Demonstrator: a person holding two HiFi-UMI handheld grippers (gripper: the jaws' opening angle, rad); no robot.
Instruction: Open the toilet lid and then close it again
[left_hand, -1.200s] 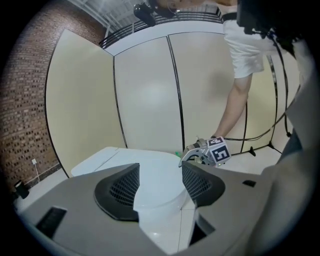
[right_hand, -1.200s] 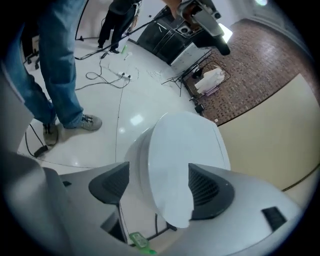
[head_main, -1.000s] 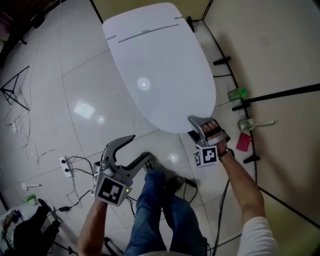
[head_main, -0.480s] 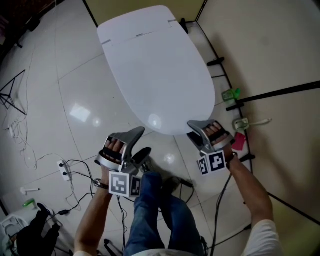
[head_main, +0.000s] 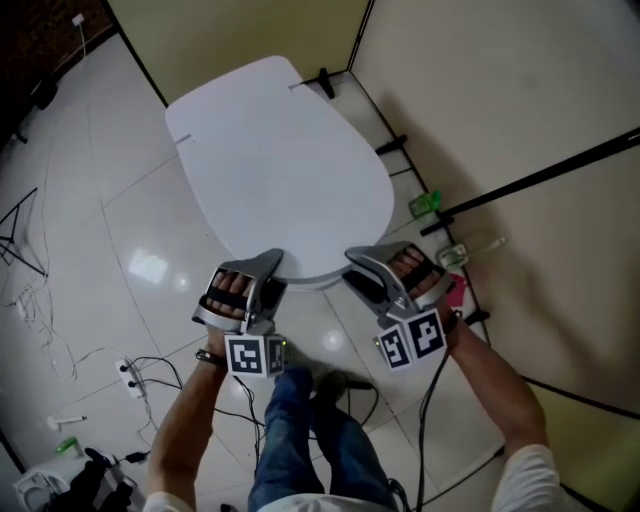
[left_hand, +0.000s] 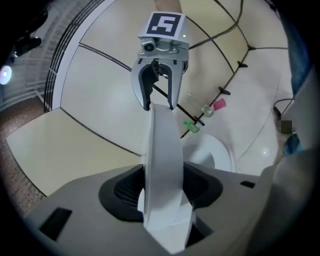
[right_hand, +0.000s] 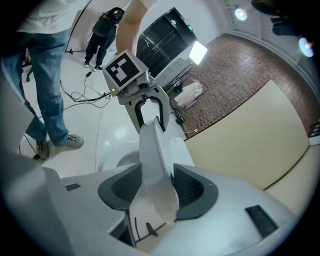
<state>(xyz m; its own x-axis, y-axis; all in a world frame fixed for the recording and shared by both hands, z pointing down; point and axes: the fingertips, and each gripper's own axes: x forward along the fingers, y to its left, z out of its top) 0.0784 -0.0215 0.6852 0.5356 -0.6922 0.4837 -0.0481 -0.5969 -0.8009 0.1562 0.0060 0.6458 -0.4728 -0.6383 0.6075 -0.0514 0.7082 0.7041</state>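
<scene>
Two jaw pairs, our left gripper (head_main: 267, 266) and right gripper (head_main: 357, 266), have just closed on the near rim of the toilet lid (head_main: 280, 170); its length runs toward the upper frame.

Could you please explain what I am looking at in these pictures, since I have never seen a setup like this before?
There is no robot here: a person holds a two-jaw gripper in each hand. The head view comes from a camera on the person's head, looking steeply down at a white toilet lid and a tiled floor. The left gripper and the right gripper are at the lid's front edge; the patterned cubes are parts of them. The other two pictures come from a camera riding on each gripper, looking along its own jaws. Both pairs of jaws have just been closing, and each now pinches the lid's edge, with the lid lifted off the bowl. Cables lie on the floor to the left.
</scene>
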